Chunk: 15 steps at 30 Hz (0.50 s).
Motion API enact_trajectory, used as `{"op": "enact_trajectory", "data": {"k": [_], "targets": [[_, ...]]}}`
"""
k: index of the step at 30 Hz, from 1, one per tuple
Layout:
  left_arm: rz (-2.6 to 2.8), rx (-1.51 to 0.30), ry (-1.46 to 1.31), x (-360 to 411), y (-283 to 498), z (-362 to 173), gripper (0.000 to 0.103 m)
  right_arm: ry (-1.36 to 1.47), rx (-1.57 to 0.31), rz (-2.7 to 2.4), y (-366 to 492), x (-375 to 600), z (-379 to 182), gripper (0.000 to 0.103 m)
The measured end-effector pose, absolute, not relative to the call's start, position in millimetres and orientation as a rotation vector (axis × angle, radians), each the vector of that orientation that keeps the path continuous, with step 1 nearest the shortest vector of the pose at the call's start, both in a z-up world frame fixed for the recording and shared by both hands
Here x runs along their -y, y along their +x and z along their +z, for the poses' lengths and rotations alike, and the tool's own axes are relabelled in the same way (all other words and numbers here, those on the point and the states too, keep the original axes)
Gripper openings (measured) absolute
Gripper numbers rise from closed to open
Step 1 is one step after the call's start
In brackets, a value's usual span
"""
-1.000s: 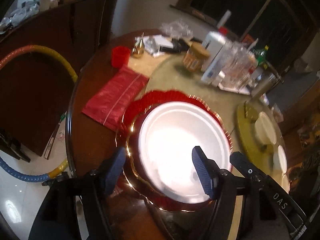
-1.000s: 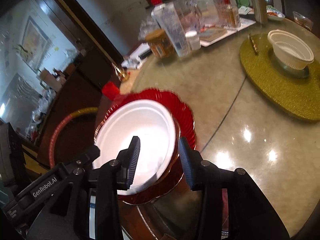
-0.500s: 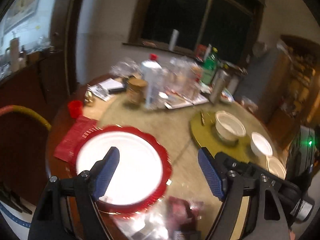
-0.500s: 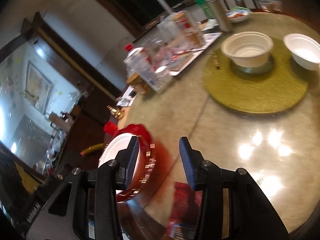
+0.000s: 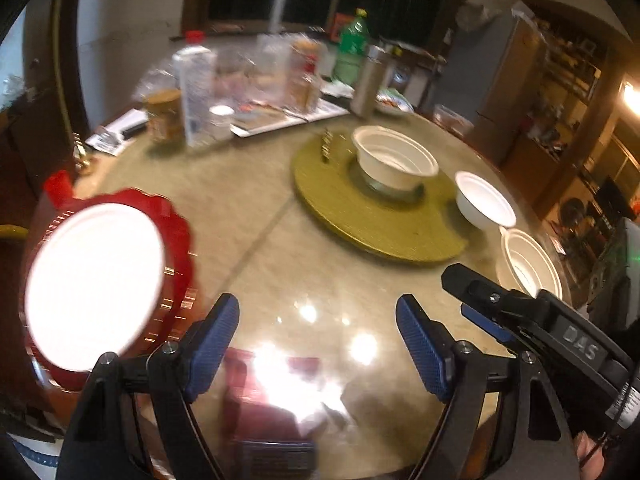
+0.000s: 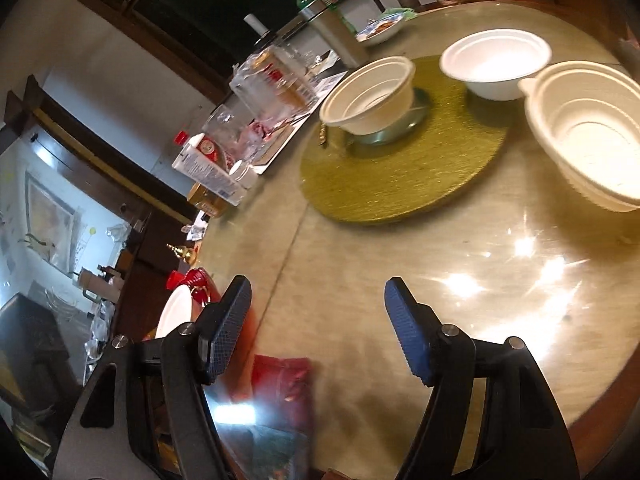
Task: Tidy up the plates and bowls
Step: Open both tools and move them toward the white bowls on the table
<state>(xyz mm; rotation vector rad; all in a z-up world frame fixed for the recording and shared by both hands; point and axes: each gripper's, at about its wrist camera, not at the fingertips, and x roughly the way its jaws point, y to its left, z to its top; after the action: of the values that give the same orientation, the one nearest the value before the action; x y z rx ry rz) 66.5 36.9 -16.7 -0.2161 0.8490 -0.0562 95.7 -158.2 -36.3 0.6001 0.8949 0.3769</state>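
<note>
A white plate (image 5: 94, 284) lies on a red scalloped plate (image 5: 180, 240) at the table's left edge; both show small in the right wrist view (image 6: 176, 312). Three white bowls stand to the right: a ribbed one (image 5: 394, 162) on the green round mat (image 5: 360, 216), a smooth one (image 5: 484, 200) behind, a ribbed one (image 5: 528, 266) nearest. In the right wrist view they are the ribbed bowl (image 6: 370, 96), the smooth bowl (image 6: 494, 62) and the near bowl (image 6: 588, 132). My left gripper (image 5: 318, 344) is open and empty over the table. My right gripper (image 6: 318, 328) is open and empty.
Bottles, jars and a tray (image 5: 240, 92) crowd the far side of the round table (image 5: 280, 248). A red packet (image 6: 280, 392) lies at the near edge. The right gripper's body (image 5: 560, 340) shows at the right of the left wrist view.
Both grippers have swung right, away from the stacked plates toward the bowls. The right gripper's jaws have opened wider. The plates stay at the left edge.
</note>
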Motion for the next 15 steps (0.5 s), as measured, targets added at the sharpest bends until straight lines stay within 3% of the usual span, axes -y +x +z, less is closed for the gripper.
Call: {"op": "enact_trajectory", "data": {"k": [15], "targets": [[-0.223,-0.948,-0.229,38,91,-23,0.081,0.657,-0.737,0.233,67,268,7,0.07]]}}
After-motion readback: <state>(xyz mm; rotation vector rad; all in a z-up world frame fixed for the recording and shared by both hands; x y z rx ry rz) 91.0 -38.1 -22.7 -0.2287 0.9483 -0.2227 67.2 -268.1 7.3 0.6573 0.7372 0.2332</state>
